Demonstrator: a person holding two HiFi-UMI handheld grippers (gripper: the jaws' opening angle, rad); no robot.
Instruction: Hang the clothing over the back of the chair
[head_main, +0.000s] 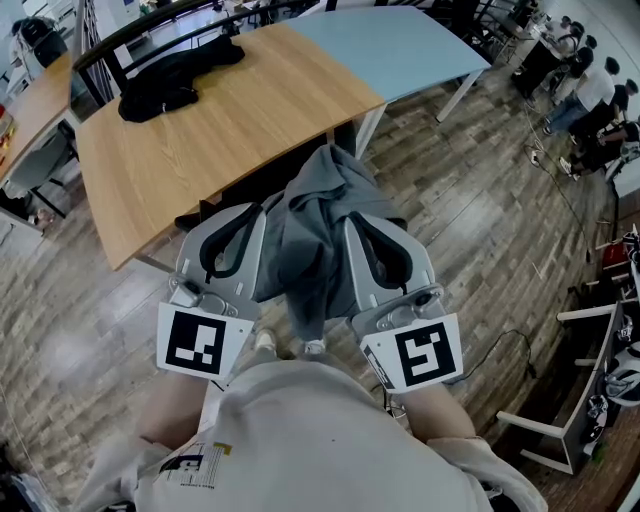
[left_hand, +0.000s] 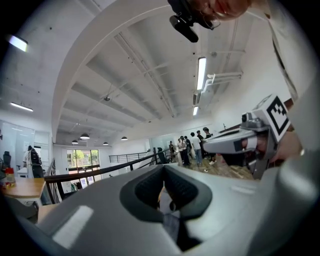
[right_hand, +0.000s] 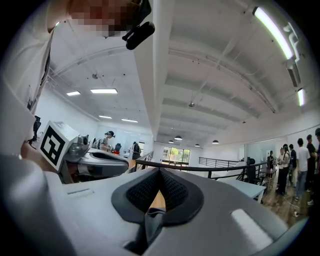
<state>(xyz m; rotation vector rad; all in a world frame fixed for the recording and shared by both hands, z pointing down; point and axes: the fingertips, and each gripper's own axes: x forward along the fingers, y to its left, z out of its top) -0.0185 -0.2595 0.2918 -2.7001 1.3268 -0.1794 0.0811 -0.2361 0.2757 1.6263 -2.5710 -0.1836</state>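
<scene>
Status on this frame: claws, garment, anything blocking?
Left claw shut on grey garment. Right claw shut on it too. Garment bunched between them, near wooden table. Chair back not made out.
</scene>
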